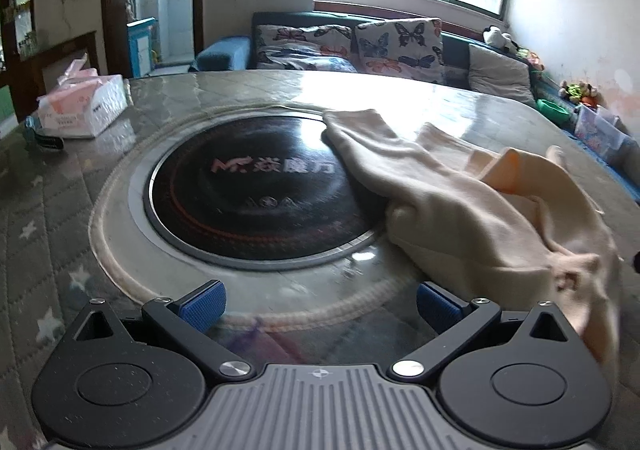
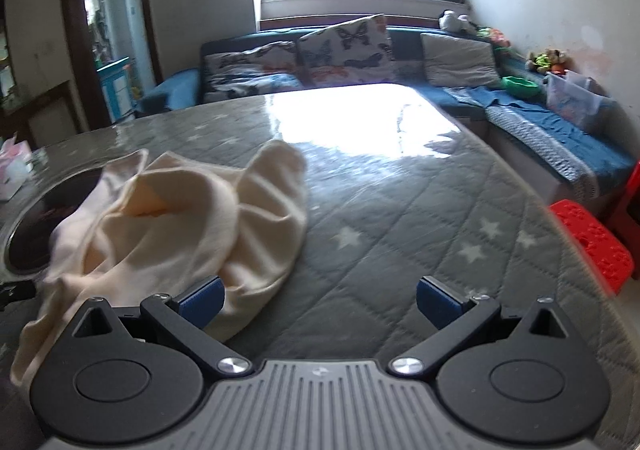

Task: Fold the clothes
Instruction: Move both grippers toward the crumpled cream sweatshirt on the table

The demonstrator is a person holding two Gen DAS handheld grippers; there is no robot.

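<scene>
Both the left gripper [image 1: 321, 304] and right gripper [image 2: 320, 300] hover with jaws released, grasping nothing. Just beyond, a crumpled cream fabric garment [image 2: 180, 226] lies on the grey star-quilted counter [image 2: 400, 217], one end overlapping the round black inset cooktop [image 1: 248, 193]. Farther left sits a pink tissue pack [image 1: 84, 105].

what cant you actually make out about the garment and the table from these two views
- What kind of clothing the cream garment is: it lies crumpled in both views, its shape hidden by its own folds.
- Its near edge: cut off by the frame's right edge in the left wrist view, and covered by the right gripper body in the right wrist view.
- Part of the black cooktop: covered by the garment.
- Print on the tissue pack: too small.
</scene>
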